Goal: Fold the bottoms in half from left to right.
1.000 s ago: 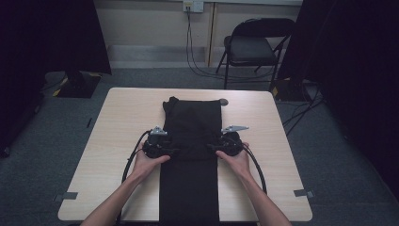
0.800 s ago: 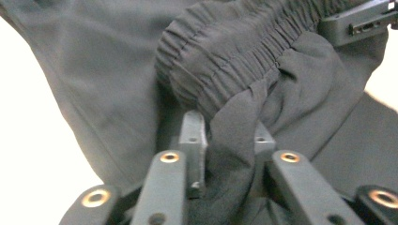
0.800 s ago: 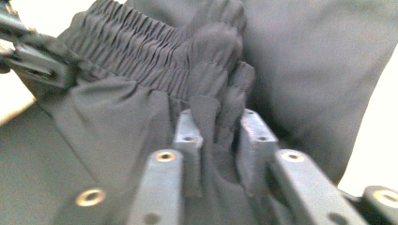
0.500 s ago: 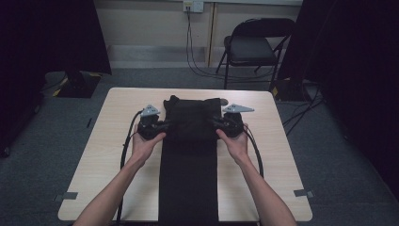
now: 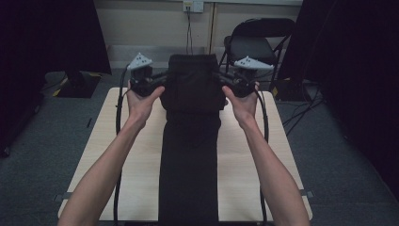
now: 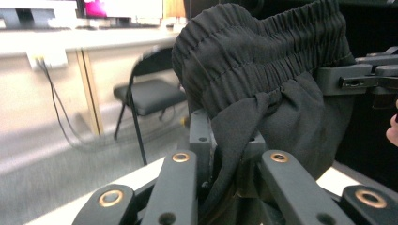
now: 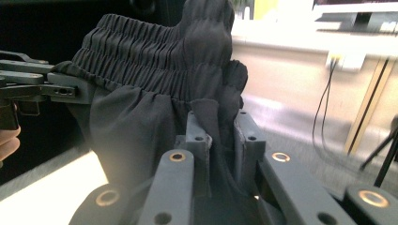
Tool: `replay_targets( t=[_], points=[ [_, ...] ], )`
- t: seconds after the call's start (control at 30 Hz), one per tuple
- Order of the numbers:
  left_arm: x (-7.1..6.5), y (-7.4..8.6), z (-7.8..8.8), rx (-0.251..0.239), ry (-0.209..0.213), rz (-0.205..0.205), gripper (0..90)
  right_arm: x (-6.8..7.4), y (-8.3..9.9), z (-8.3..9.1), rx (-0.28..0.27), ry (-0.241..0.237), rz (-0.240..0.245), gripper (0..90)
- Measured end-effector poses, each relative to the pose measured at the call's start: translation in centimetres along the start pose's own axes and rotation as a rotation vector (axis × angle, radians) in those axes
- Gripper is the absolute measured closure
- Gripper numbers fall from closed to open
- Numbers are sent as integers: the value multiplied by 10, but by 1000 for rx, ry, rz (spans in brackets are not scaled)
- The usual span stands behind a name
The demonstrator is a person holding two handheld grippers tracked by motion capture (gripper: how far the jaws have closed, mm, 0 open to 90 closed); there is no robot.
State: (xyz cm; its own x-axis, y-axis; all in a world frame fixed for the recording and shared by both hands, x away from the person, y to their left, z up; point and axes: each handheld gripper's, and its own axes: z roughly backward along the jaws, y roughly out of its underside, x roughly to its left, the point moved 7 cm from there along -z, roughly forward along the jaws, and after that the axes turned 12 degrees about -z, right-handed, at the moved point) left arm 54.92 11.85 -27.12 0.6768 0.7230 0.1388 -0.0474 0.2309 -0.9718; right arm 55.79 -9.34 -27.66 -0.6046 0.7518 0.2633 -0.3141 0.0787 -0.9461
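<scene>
- My left gripper (image 5: 157,81) and right gripper (image 5: 225,81) each have their fingers clamped on a side of the elastic waistband of the black pleated fabric trousers (image 5: 190,122); the jaws have just been closing.
- The waist hangs in the air, and the legs trail down onto the pale wooden worktop (image 5: 131,155).
- Each pinch takes a thin fold, so I judge a tug could slip one side free.
- The hems are cut off at the frame's bottom edge.
</scene>
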Motion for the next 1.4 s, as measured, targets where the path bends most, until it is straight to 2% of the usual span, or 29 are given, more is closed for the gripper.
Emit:
replay_targets(
  t=[0.07, 0.13, 0.17, 0.23, 0.3, 0.37, 0.4, 0.47, 0.53, 0.57, 0.63, 0.7, 0.73, 0.77, 0.8, 0.83, 0.87, 0.9, 0.93, 1.0, 1.07, 1.1, 1.17, 1.2, 1.23, 1.27, 1.4],
  points=[
    [-3, -21, 8, -41, 3, -17, 812, 6, -17, 7, -36, -13, 13, 794],
    [-9, -32, 17, -69, 13, -28, 812, 13, -28, 16, -62, -29, 21, 795],
    [-16, -37, 25, -91, 34, -36, 812, 16, -31, 20, -76, -38, 23, 796],
    [-27, -38, 34, -92, 46, -59, 811, 22, -33, 31, -99, -63, 20, 796],
    [-40, -30, 45, -84, 72, -70, 810, 27, -26, 41, -99, -81, 8, 796],
    [-52, -13, 53, -50, 95, -61, 809, 30, -9, 47, -74, -81, 25, 796],
    [-58, -3, 57, -39, 109, -58, 809, 31, 1, 50, -55, -88, 9, 796],
    [-69, 23, 66, 16, 140, -30, 808, 35, 28, 56, -13, -100, 3, 795],
    [-83, 51, 76, 61, 182, -72, 799, 39, 59, 62, 31, -114, -11, 795],
    [-90, 65, 81, 85, 192, -68, 795, 40, 75, 65, 47, -126, -20, 795],
    [-101, 94, 87, 123, 226, -12, 794, 42, 107, 68, 98, -131, -45, 794],
    [-113, 119, 93, 159, 246, 7, 795, 45, 139, 70, 163, -128, -46, 794],
    [-120, 131, 97, 175, 257, 40, 795, 46, 154, 73, 201, -124, -47, 793],
    [-129, 144, 105, 184, 280, 45, 794, 48, 167, 77, 220, -128, -49, 793],
    [-135, 153, 109, 193, 287, 19, 793, 51, 182, 83, 244, -127, -51, 793],
    [-137, 159, 112, 204, 293, 22, 791, 53, 192, 90, 241, -132, -47, 793],
    [-141, 169, 115, 218, 307, 50, 792, 56, 199, 94, 246, -141, -50, 791],
    [-145, 180, 117, 243, 321, 57, 792, 59, 212, 97, 281, -153, -53, 790],
    [-149, 193, 118, 282, 332, 45, 792, 60, 224, 99, 313, -146, -48, 790],
    [-156, 217, 115, 358, 356, 54, 789, 61, 248, 100, 391, -141, -55, 788],
    [-160, 236, 109, 432, 373, 88, 789, 57, 269, 97, 457, -123, -43, 788],
    [-162, 241, 106, 456, 375, 84, 788, 54, 279, 96, 488, -115, -51, 788],
    [-163, 248, 97, 493, 353, 41, 787, 48, 295, 92, 538, -95, -49, 786],
    [-160, 252, 92, 516, 330, 36, 785, 45, 299, 89, 538, -85, -31, 785],
    [-155, 255, 87, 529, 300, 36, 783, 41, 300, 86, 537, -81, -35, 784],
    [-150, 257, 81, 534, 288, 34, 781, 37, 299, 83, 528, -75, -38, 784],
    [-129, 262, 54, 507, 262, 74, 773, 17, 293, 61, 486, -18, -19, 781]
  ],
)
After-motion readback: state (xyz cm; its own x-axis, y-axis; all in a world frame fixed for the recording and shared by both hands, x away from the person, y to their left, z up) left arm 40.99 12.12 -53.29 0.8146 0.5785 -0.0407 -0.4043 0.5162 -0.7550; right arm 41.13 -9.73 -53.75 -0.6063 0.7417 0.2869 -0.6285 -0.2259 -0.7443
